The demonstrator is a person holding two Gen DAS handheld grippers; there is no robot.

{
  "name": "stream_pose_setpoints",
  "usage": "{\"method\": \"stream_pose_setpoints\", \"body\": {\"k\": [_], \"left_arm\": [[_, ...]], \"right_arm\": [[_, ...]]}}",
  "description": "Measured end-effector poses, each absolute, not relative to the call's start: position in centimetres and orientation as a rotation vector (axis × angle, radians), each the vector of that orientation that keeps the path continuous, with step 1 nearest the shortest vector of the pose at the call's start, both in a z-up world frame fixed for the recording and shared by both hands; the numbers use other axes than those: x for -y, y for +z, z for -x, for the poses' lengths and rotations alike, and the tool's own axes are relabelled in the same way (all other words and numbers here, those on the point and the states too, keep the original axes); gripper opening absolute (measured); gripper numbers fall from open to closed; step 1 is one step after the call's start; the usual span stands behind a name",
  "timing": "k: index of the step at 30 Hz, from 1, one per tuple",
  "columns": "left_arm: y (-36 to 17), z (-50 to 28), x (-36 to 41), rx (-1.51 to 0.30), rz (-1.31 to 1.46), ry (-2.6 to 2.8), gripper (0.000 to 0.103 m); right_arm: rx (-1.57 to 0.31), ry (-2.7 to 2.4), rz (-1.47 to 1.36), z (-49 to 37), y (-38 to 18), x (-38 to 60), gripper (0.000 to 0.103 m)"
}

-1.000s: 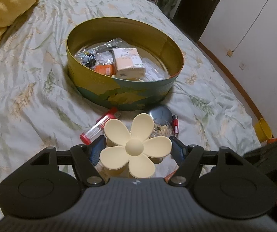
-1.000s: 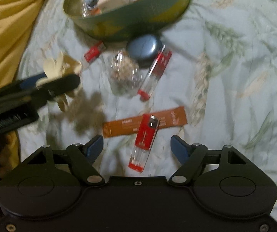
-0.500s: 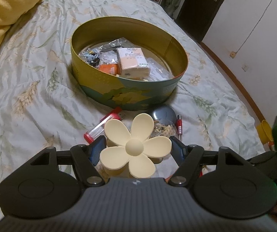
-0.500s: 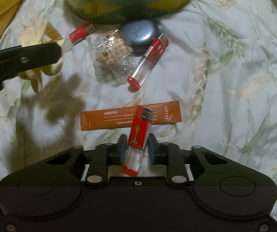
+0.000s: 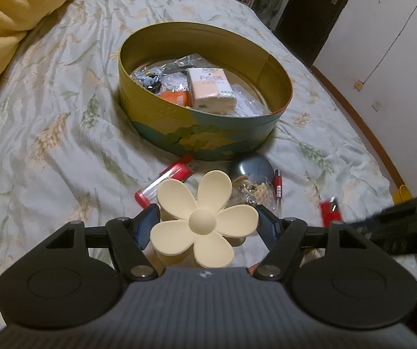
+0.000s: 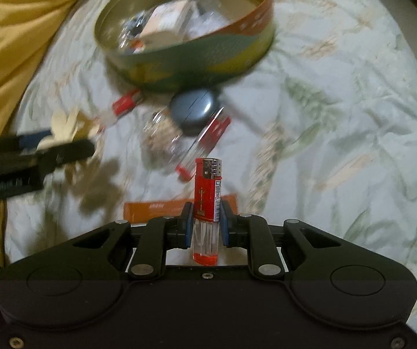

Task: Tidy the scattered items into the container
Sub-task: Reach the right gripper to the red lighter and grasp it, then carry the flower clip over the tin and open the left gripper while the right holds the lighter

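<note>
The left tongs [image 5: 207, 222] are clenched on a cream flower-shaped hair clip [image 5: 204, 219], whose petals spread wide between the two blue pads. The right tongs [image 6: 206, 223] grasp a red lighter [image 6: 207, 208] by its middle; the lighter stands upright between the pads, with the metal top up and the clear bottom low near the gripper body.

The container, a round tin [image 5: 205, 136] with a gold inside and a green and yellow wall, sits on the bed [image 5: 48, 122], which has a pale sheet with a leaf print. Inside the tin lie a pack of tissues [image 5: 209, 88], a small orange packet [image 5: 175, 98] beside it, and some clear wrappers at the far left.

Several items lie on the sheet in front of the tin. A second red lighter [image 5: 164, 183] lies near the tin wall at the left. A dark grey round case [image 5: 250, 168] is just before the wall, and a clear bag with beige pieces [image 5: 253, 190] touches it. A third lighter [image 6: 205, 142] lies at the right of this bag. An orange coffee stick [image 6: 156, 208] lies flat on the sheet, behind the right tongs. A yellow blanket [image 5: 7, 14] covers the left side of the bed
</note>
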State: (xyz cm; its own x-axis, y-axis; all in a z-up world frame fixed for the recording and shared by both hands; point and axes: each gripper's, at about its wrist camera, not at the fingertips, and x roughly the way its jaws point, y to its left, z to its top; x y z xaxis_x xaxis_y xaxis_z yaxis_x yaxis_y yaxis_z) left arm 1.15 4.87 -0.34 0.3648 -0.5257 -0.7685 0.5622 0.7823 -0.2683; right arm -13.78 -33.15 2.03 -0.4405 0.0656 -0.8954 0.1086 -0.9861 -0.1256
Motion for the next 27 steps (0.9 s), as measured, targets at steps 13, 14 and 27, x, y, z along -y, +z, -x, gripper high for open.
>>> {"method": "stream_pose_setpoints", "body": {"k": [13, 14, 27], "left_arm": [[2.0, -0.2, -4.3, -0.959, -0.061, -0.664, 0.073], [2.4, -0.3, -4.1, -0.950, -0.071, -0.654, 0.073], [6.6, -2.9, -0.3, -0.870, -0.153, -0.659, 0.073]], "right_arm": [[-0.125, -2.625, -1.542, 14.8, 3.3, 30.2, 0.018], [-0.112, -2.622, -1.532, 14.8, 3.4, 30.2, 0.018], [-0.026, -2.586, -1.490, 15.3, 4.1, 29.2, 0.018]]}}
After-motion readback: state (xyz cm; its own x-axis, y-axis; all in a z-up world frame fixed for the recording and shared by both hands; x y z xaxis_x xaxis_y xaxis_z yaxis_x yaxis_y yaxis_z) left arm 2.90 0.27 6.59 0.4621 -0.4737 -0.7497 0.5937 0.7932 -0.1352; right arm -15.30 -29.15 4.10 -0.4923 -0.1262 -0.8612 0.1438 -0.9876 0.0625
